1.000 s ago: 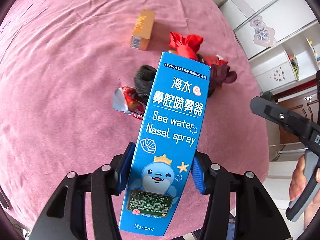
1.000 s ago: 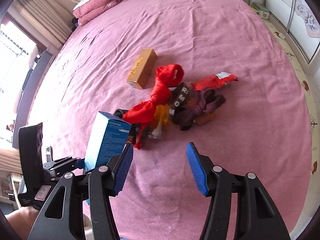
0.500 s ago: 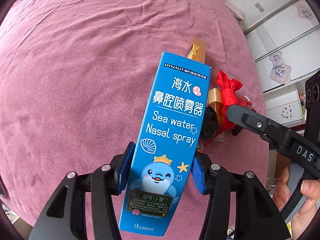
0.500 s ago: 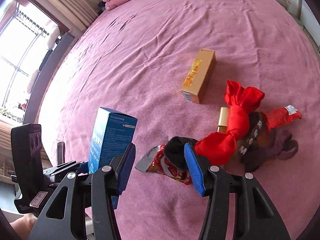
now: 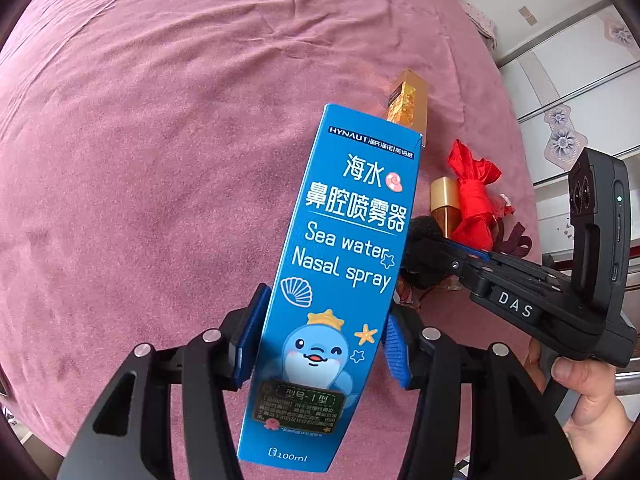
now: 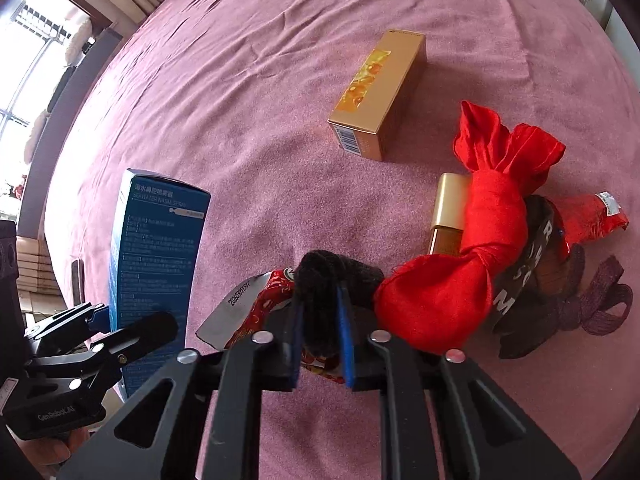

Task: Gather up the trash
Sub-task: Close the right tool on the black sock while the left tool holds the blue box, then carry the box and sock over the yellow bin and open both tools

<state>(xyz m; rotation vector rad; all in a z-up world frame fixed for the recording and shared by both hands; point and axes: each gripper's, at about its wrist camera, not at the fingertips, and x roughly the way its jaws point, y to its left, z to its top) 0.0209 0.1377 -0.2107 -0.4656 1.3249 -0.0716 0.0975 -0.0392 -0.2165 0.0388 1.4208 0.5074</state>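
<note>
The left tool (image 5: 320,344) is clamped on a tall blue nasal spray box (image 5: 340,280), its blue pads pressed against the two narrow sides of the carton's lower half, so the box stands up straight ahead of the tool and hides much of what lies beyond it. The right tool (image 6: 320,336) has its pads drawn close together on a fuzzy black cloth wad (image 6: 332,280), which sits squeezed between them right at the tips. Under that wad and just left of the right tool's tips lies a crumpled red and silver snack wrapper (image 6: 256,304), flat on the pink bedspread (image 6: 240,100). Immediately right of the tips is a knotted red cloth bundle (image 6: 472,252), touching the black wad and draped over a gold-capped bottle (image 6: 448,208) just ahead of it. Farther ahead, apart from the pile, a gold carton (image 6: 380,96) lies on its side. Off to the right of the red bundle sit a dark band with white letters (image 6: 516,284), a second red wrapper (image 6: 592,220) and a purple-brown strap (image 6: 600,300), all bunched together. In the right wrist view the blue box stands to the left, held by the left tool, well apart from the pile.
</note>
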